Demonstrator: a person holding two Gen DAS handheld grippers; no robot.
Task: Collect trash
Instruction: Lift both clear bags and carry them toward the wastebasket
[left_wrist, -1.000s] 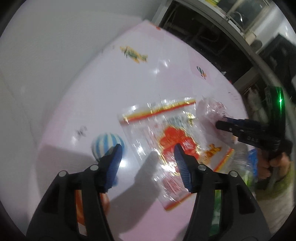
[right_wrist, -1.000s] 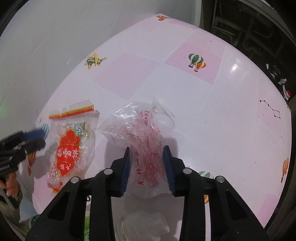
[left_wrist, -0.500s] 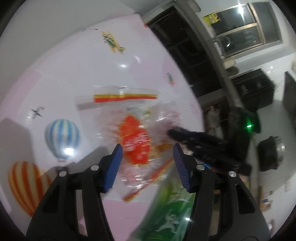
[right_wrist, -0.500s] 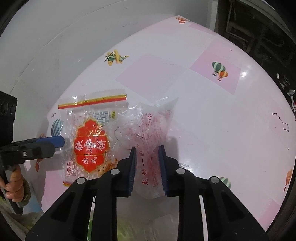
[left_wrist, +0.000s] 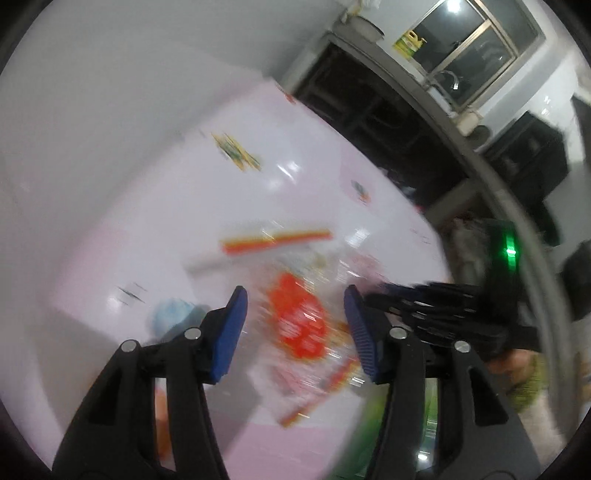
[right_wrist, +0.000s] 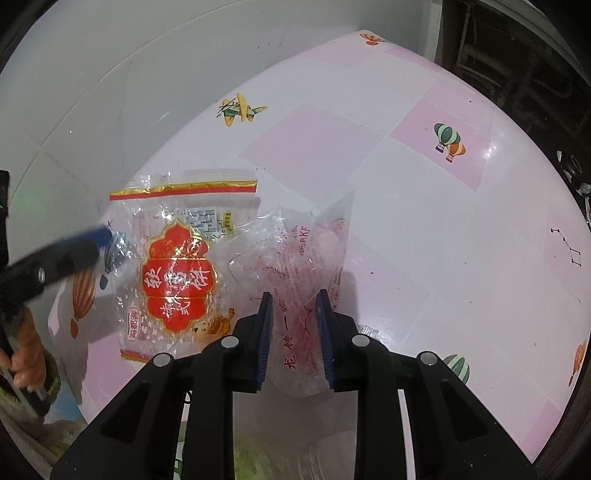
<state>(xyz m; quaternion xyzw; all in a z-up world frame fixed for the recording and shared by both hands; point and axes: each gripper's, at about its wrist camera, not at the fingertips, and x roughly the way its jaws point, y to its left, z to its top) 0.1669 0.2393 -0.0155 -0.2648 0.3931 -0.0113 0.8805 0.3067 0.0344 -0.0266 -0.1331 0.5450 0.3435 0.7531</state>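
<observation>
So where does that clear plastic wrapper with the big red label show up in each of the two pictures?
Left wrist view: clear plastic wrapper with red label, blurred, low centre between the gripper's fingers.
Right wrist view: same wrapper, left of centre, flat on the table.
Shared landmark: yellow-green aeroplane print beyond it.

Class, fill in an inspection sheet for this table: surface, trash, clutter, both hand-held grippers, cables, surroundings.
Surface: pink-and-white table, balloon and plane prints.
Job's things: red-label wrapper lying flat; clear bag beside it, overlapping its edge.
Clutter: nothing seen.
Grippers: right hand-held gripper shut on clear bag; left hand-held gripper open, above red-label wrapper, view blurred.
Cables: nothing seen.
Surroundings: white wall; dark shelving; window.
</observation>
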